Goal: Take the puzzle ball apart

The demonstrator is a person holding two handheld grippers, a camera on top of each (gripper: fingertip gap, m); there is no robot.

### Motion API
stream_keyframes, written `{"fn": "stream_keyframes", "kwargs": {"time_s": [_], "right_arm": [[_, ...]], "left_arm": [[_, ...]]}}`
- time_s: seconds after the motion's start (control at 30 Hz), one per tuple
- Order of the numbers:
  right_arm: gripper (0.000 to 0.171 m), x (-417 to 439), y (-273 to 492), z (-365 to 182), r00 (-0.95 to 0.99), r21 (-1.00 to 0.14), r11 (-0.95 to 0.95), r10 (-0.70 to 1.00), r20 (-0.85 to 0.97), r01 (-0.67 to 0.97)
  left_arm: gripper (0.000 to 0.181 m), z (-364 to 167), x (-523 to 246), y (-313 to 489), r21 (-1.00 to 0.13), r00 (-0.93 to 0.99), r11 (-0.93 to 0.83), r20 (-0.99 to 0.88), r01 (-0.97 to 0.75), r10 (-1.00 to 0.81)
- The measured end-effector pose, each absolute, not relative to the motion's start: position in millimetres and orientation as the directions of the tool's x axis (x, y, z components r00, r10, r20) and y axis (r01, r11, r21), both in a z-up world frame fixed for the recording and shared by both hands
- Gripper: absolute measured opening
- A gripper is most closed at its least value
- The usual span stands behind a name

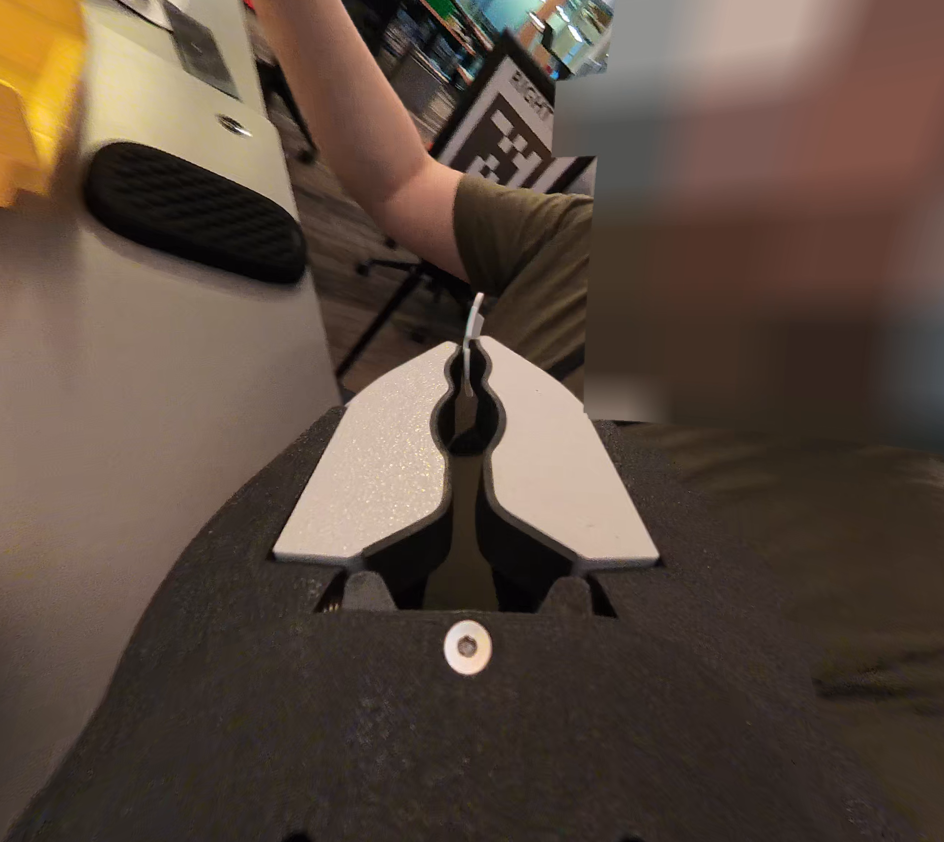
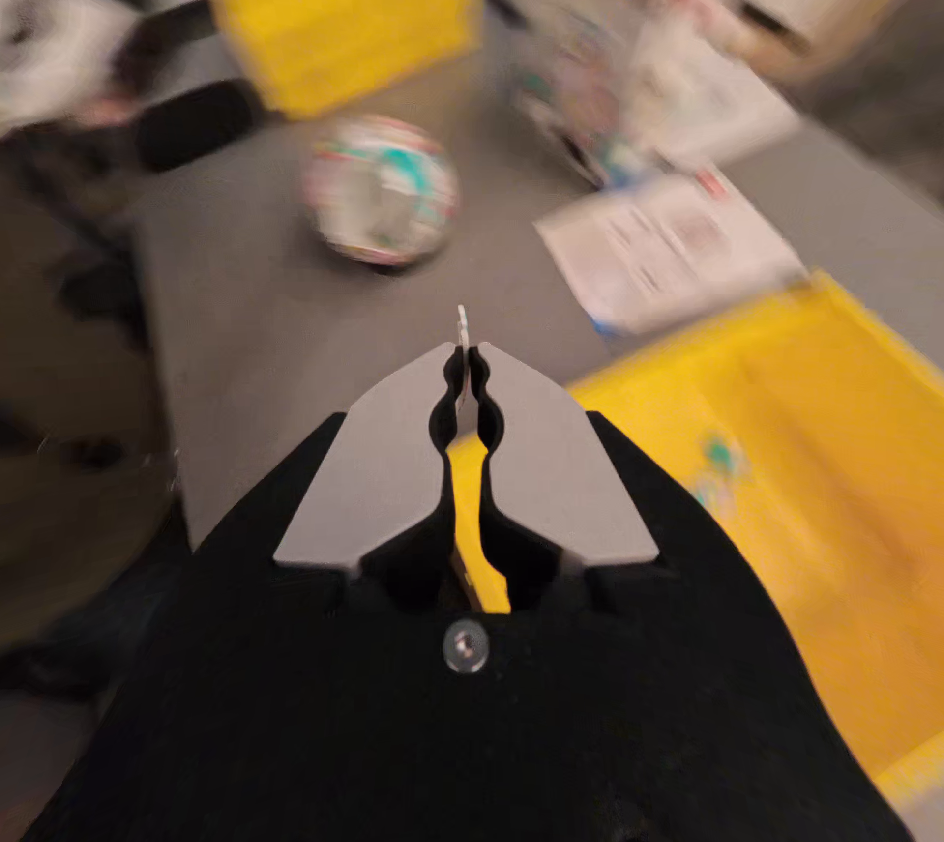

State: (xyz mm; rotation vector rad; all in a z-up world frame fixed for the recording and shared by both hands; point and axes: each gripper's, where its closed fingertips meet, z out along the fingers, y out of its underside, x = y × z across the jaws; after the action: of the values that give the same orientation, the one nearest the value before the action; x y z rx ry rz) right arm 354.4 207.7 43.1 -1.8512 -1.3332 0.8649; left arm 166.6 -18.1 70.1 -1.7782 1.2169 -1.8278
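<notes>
Each gripper, left and right, pinched a thin piece edge-on at its tips. Ball lay upper centre on the table. Pieces seemingly belonged in the bin at right: release low.

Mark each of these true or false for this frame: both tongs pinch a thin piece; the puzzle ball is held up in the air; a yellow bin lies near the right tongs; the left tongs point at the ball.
1. Both the left tongs and right tongs pinch a thin white flat piece: true.
2. The round white-and-teal puzzle ball is held up in the air: false, it rests on the grey table.
3. A yellow plastic bin lies beside the right tongs: true.
4. The left tongs point at the ball: false, they face a person's bare arm.
</notes>
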Motion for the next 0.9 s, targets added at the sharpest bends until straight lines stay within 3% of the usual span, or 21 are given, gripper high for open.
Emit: {"fn": "stream_keyframes", "kwargs": {"time_s": [0.07,0.1,0.27,0.4,0.47,0.6,0.67,0.77,0.83,0.9], "right_arm": [[0.003,401.9,261.0,-8.3,0.524,-0.704,-0.566,0.791,-0.317,0.428],[0.003,411.2,274.8,-32.7,0.586,-0.651,-0.640,0.731,-0.350,0.408],[0.003,394.2,298.4,-111.1,0.669,-0.460,-0.685,0.706,-0.230,0.565],[0.006,394.0,320.7,-137.9,0.735,-0.395,-0.755,0.634,-0.241,0.523],[0.026,404.2,329.8,-136.0,0.750,-0.429,-0.724,0.645,-0.144,0.540],[0.027,412.3,325.6,-70.9,0.765,-0.655,-0.553,0.641,0.062,0.516],[0.027,388.2,291.6,-12.2,0.730,-0.829,-0.398,0.683,0.019,0.393],[0.027,314.3,188.1,67.6,0.395,-0.968,-0.216,0.907,-0.150,0.127],[0.028,279.3,127.1,91.1,0.180,-0.983,-0.170,0.971,-0.155,0.068],[0.028,258.7,97.6,97.3,0.120,-0.989,-0.134,0.985,-0.125,0.065]], "left_arm": [[0.002,69.6,158.4,-10.9,-0.779,-0.114,-0.555,0.605,-0.293,-0.788],[0.002,70.8,156.3,-8.7,-0.794,-0.095,-0.540,0.582,-0.280,-0.807],[0.002,81.1,162.4,-6.8,-0.822,-0.069,-0.516,0.544,-0.241,-0.836],[0.002,81.9,170.2,-11.4,-0.834,-0.037,-0.478,0.506,-0.276,-0.862],[0.002,85.1,172.3,-9.7,-0.847,-0.010,-0.460,0.480,-0.265,-0.877],[0.002,84.0,180.9,17.8,-0.885,0.126,-0.405,0.385,-0.232,-0.914],[0.002,78.4,189.8,44.1,-0.900,0.232,-0.374,0.323,-0.224,-0.917],[0.002,78.0,213.3,65.9,-0.898,0.239,-0.400,0.354,-0.185,-0.904],[0.002,74.0,227.4,76.7,-0.895,0.242,-0.407,0.360,-0.184,-0.901],[0.002,68.8,238.5,82.8,-0.894,0.252,-0.403,0.352,-0.193,-0.901]]}}
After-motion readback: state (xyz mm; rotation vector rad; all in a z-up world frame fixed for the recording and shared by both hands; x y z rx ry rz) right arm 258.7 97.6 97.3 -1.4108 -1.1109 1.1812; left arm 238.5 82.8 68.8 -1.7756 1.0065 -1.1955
